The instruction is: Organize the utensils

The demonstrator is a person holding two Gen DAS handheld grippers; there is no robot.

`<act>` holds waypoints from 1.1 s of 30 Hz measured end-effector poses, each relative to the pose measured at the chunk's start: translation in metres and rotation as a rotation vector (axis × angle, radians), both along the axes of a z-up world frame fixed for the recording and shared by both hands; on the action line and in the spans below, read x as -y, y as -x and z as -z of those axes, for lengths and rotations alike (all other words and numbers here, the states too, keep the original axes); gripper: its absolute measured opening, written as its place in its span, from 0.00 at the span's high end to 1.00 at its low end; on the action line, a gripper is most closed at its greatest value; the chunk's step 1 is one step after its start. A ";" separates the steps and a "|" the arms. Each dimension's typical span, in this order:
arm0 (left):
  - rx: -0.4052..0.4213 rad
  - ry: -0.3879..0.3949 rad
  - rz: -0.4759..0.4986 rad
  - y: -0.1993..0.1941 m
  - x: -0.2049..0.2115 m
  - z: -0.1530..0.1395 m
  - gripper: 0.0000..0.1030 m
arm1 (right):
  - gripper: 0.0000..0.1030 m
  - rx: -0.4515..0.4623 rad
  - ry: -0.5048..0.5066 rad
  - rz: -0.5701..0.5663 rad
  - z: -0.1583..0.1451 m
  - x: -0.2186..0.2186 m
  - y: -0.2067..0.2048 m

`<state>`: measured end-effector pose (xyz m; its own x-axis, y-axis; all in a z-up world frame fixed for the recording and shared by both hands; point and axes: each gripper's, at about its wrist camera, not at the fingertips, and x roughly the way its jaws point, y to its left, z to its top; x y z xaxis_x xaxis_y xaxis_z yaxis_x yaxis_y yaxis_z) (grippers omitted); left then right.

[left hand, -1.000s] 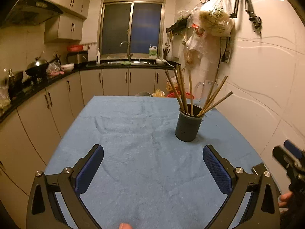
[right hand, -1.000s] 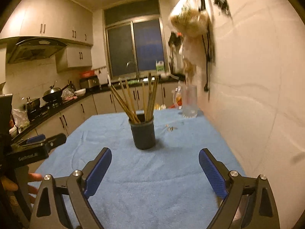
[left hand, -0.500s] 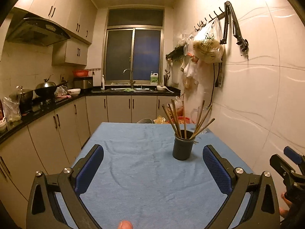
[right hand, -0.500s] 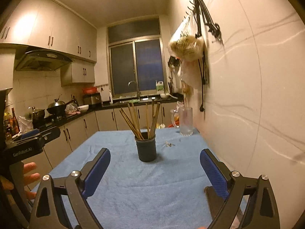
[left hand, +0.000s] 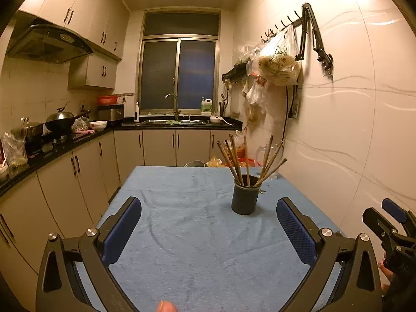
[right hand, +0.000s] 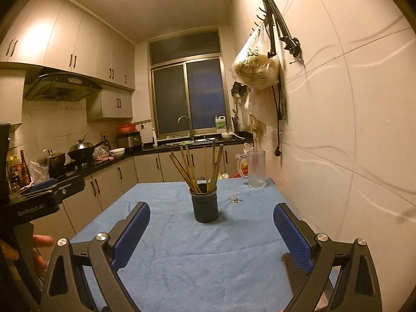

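The left hand-held gripper [left hand: 208, 228] is spread wide with nothing between its blue pads [left hand: 122, 230], held above the near part of the tabletop [left hand: 182, 234], which is covered by a blue cloth. Ahead of it and a little to its right stands the dark utensil holder [left hand: 245, 197], upright on the cloth, with the wooden chopsticks [left hand: 235, 160] fanned out of its mouth, well clear of the fingers. The right hand-held gripper [right hand: 210, 234] is likewise wide apart and empty; the holder sits straight ahead of it, between the lines of its two fingers but well beyond their tips. Farther ahead and to its right, a glass pitcher [right hand: 256, 169] stands by the wall, and small scraps [right hand: 236, 200] lie on the cloth just right of the holder
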<state>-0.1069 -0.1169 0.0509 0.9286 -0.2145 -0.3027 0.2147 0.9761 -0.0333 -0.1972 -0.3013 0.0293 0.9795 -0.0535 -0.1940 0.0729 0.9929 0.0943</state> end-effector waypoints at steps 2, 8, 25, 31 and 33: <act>0.008 -0.034 -0.033 0.001 0.004 0.000 0.00 | 0.06 -0.003 -0.003 0.000 0.001 0.002 -0.001; 0.040 -0.064 -0.078 0.002 0.007 0.002 0.00 | 0.06 -0.017 -0.002 -0.001 0.003 0.003 -0.004; 0.001 -0.030 -0.037 -0.022 0.005 -0.001 0.00 | 0.05 -0.070 0.024 0.000 0.007 0.001 -0.029; -0.003 -0.031 -0.032 -0.032 0.005 -0.001 0.00 | 0.05 -0.073 0.026 0.011 0.005 0.002 -0.038; -0.004 -0.035 -0.027 -0.035 0.005 -0.002 0.00 | 0.05 -0.071 0.027 0.015 0.003 0.002 -0.041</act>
